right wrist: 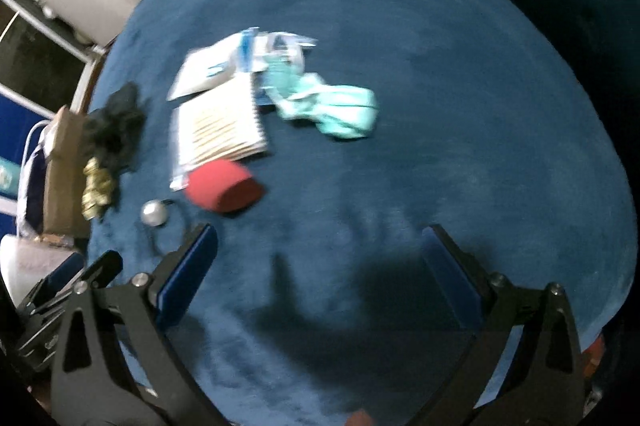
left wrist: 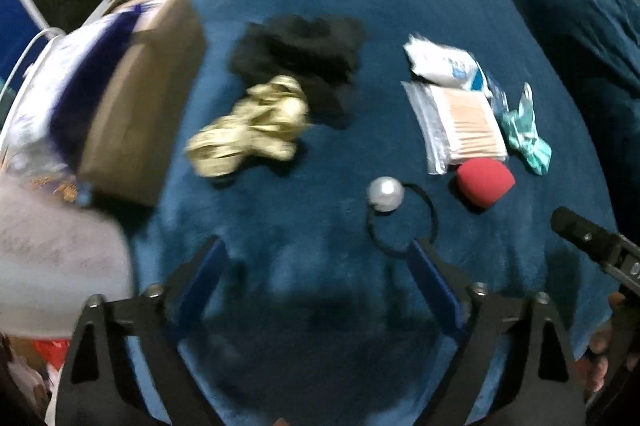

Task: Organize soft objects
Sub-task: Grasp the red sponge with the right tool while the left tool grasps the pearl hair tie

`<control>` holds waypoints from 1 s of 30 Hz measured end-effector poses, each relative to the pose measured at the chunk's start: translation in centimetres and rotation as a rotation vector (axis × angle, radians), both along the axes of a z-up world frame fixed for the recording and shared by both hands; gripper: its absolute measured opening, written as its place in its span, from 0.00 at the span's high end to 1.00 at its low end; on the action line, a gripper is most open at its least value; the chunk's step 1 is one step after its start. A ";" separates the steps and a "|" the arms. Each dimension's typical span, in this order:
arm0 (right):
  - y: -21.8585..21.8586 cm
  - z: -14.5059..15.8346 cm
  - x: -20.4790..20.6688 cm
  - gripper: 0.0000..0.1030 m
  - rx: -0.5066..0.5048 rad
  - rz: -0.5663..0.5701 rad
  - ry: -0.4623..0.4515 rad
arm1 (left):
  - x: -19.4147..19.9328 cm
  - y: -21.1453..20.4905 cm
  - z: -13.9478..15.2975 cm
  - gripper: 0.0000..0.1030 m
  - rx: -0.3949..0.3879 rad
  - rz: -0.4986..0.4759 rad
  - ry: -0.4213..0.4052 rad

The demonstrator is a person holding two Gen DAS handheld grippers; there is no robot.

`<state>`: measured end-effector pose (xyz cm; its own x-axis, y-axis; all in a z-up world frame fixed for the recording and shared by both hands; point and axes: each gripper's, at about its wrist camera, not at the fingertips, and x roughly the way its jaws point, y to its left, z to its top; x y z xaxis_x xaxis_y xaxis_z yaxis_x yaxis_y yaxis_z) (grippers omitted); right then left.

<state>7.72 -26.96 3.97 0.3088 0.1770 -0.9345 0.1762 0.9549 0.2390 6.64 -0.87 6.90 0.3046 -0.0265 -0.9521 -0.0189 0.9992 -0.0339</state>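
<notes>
We hold both tools over a plush teal blanket. Left gripper jaws wide, blue flat pads, nothing between; right gripper likewise wide and empty. Just ahead of left: a thin black hair tie with smooth pearl bead. Beyond it, a red foam cylinder, crinkly bagged cotton swabs, mint cloth, crumpled gold fabric, black fuzzy cloth. Cardboard box at the blanket's left edge.
</notes>
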 end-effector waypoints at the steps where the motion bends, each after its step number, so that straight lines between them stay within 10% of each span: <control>1: -0.5 -0.2 0.0 0.02 -0.005 -0.009 -0.002 | 0.3 -0.5 -0.4 0.15 0.004 -0.012 0.005; 11: 2.2 0.3 2.0 0.11 0.037 0.131 -0.067 | 3.8 -2.6 -3.8 0.78 -0.047 -0.050 0.019; 20: 8.2 -2.0 5.3 0.11 0.006 0.307 -0.033 | 1.4 1.6 -2.7 0.78 -0.131 0.020 -0.003; 24: 9.3 -3.3 5.6 0.50 -0.013 0.357 0.021 | 0.8 2.2 -3.0 0.78 -0.141 0.032 0.006; 30: 8.8 -2.0 3.1 0.52 0.033 0.371 0.007 | -0.4 3.0 -2.2 0.78 -0.146 0.022 -0.003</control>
